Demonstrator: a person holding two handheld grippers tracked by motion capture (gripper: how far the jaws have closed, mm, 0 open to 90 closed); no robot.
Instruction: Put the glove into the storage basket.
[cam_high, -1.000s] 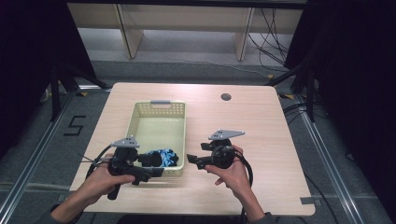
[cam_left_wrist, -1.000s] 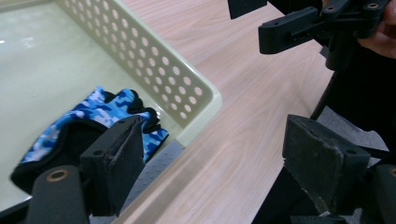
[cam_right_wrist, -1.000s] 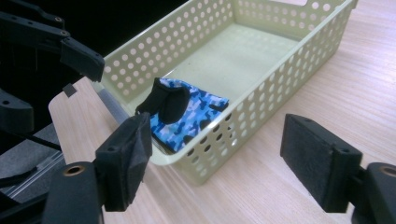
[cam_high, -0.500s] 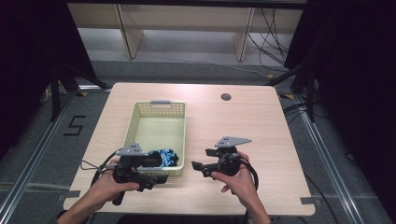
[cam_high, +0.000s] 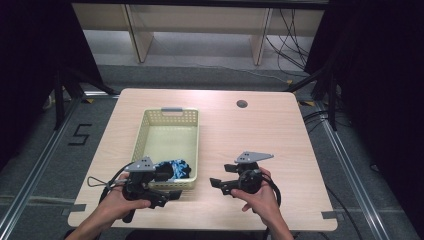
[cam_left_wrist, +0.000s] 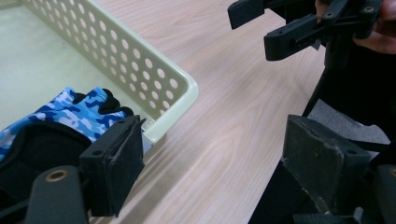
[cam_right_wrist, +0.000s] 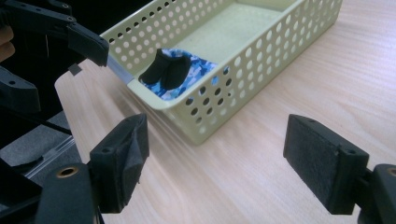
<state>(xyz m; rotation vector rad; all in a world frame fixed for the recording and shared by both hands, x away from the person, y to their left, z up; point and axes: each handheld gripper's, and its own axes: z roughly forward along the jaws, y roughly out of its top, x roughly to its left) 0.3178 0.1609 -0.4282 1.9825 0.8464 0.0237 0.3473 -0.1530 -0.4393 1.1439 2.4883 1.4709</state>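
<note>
Both tools drawn back toward surface's near edge since a second ago: left tool (cam_high: 167, 195) and right tool (cam_high: 216, 183) gape empty beside basket (cam_high: 169, 111); camouflage glove (cam_high: 176, 168) lies inside, apparently deposited.

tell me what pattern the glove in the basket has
Blue camouflage glove with black parts, best in the left gripper view.

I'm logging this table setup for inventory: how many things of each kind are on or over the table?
Basket: 1
Glove, blue camouflage, lying in the basket: 1
Grippers, left and right, jaws open: 2
Total: 4
</note>
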